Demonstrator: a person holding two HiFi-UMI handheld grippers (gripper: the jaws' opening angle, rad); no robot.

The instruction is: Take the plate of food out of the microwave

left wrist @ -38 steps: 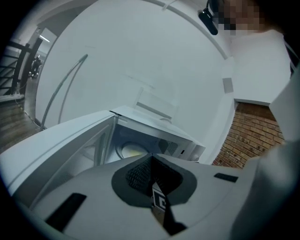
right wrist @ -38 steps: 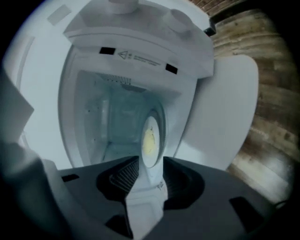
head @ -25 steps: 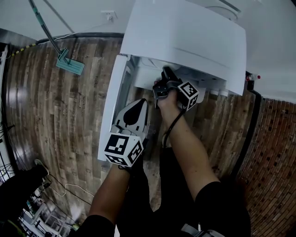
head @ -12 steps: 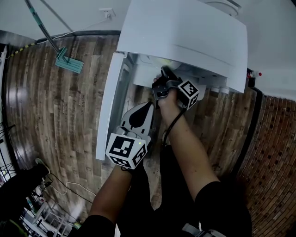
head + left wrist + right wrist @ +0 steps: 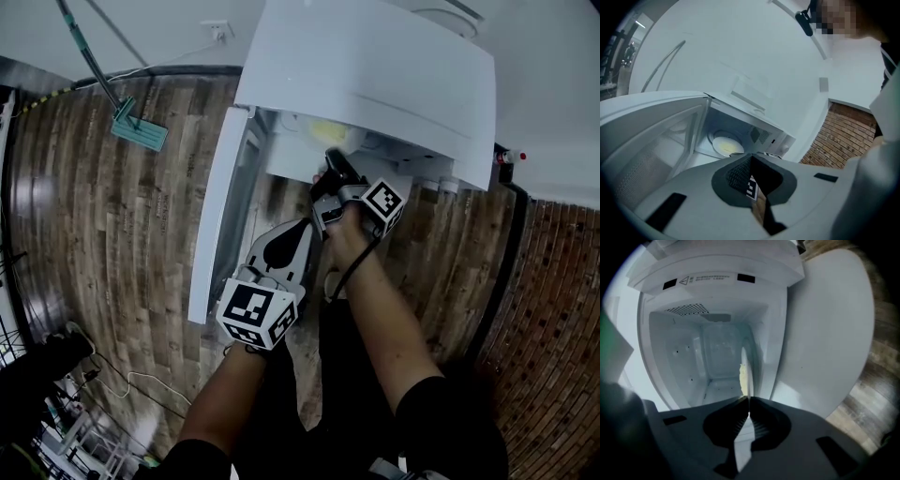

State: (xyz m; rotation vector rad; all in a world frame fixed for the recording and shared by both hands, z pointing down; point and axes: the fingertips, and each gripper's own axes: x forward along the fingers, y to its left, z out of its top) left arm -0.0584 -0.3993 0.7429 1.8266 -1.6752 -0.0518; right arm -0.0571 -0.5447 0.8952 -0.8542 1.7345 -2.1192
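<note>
Having just closed, right tool [image 5: 749,400] grips the plate [image 5: 745,376] — left tool [image 5: 750,156] clenched.

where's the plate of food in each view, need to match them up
Head view: plate of food, upper centre, under the top edge of the microwave.
Left gripper view: pale disc left of centre, in the cavity.
Right gripper view: edge-on, a thin upright sliver at centre.
Shared landmark: the white cavity.

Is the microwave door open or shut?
Open. The white microwave door stands out sideways from the front, and the round white plate of yellow food shows inside.
</note>
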